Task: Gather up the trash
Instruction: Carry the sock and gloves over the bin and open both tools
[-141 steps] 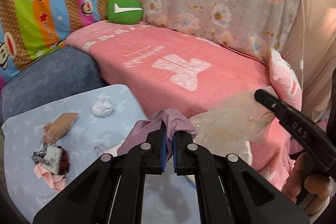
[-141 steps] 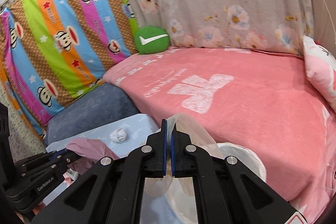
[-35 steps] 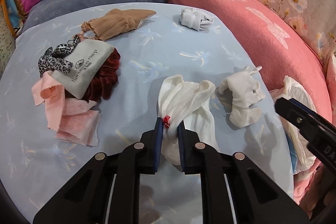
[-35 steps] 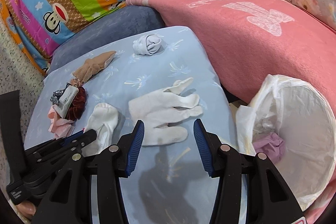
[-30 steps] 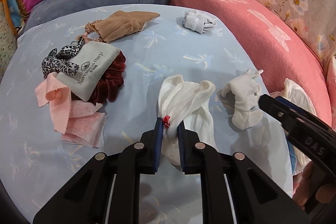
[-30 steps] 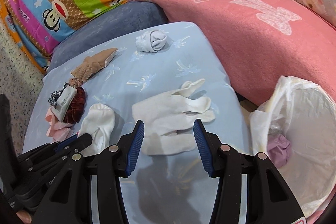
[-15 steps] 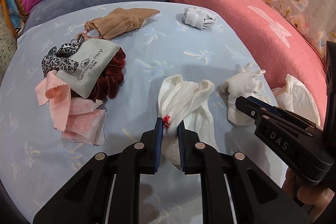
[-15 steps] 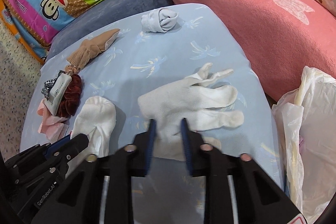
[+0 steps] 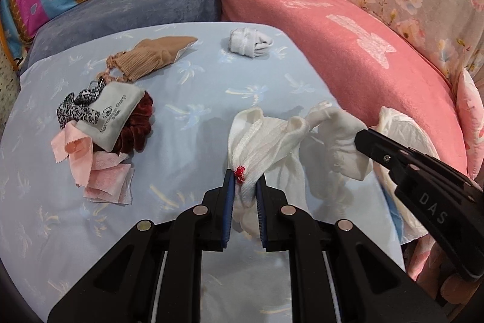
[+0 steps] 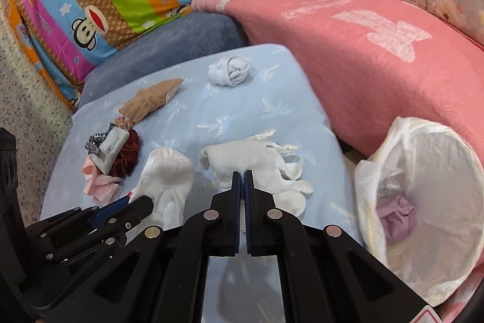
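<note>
My left gripper (image 9: 244, 180) is shut on a white sock with a red mark (image 9: 260, 141), raised a little off the light blue table (image 9: 187, 111); the sock also shows in the right wrist view (image 10: 169, 171). My right gripper (image 10: 242, 176) is shut on a white glove (image 10: 251, 159) and lifts its cuff off the table; the glove also shows in the left wrist view (image 9: 335, 135). A bin lined with a white bag (image 10: 447, 159) stands to the right of the table and holds a purple cloth (image 10: 396, 217).
On the table lie a rolled white sock (image 10: 231, 71), a tan stocking (image 10: 151, 102), and a pile with a grey pouch (image 9: 112, 114), a dark red scrunchie (image 9: 142, 123) and pink cloths (image 9: 99, 171). A pink sofa (image 10: 378, 50) curves behind.
My right gripper has closed on the white glove and raised it off the table. My left gripper has kept its hold on the white sock.
</note>
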Available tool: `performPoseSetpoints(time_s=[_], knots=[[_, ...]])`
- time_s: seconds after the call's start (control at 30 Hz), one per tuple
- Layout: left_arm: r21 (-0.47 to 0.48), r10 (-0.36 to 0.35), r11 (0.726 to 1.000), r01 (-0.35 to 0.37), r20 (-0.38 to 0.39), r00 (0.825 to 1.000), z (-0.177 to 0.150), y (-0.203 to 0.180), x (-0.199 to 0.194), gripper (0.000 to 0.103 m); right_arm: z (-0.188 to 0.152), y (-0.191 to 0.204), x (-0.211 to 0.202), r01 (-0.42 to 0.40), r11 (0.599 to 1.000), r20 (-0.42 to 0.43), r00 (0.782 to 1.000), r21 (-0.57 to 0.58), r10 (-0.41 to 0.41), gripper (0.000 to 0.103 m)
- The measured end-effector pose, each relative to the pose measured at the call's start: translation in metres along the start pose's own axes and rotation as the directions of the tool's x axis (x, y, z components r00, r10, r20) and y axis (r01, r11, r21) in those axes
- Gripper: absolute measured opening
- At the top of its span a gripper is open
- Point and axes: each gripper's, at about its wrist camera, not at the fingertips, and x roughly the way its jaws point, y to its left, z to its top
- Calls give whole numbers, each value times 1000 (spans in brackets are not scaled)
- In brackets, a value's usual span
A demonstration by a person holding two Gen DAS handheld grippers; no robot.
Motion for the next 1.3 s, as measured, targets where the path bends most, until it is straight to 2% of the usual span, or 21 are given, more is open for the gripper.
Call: performPoseSetpoints(time_s=[0.23,0.43,0.77,1.13,1.23,1.3], knots=[[40,-27,999,26,34,999,7,-23,-14,14,9,-26,-49,7,999,99,995,52,-13,2],[101,-64,993,58,61,996,15,-55,-22,14,10,-67,-84,50,992,159,985,116,-68,2],[231,-151,964,134,59,987,23,-126,-23,14,-9,-140,-121,113,966,186,970,234,-159,2],[336,-219,921,199,25,975,28,-189,-16,16,-23,-184,-132,119,942,189,964,314,-185,2],[345,-242,911,228,-3,970,28,-199,-12,20,-23,-189,-133,121,939,190,963,321,-189,3],[347,-247,909,232,0,969,28,-203,-11,33,-23,-192,-134,125,937,196,961,325,-196,8]])
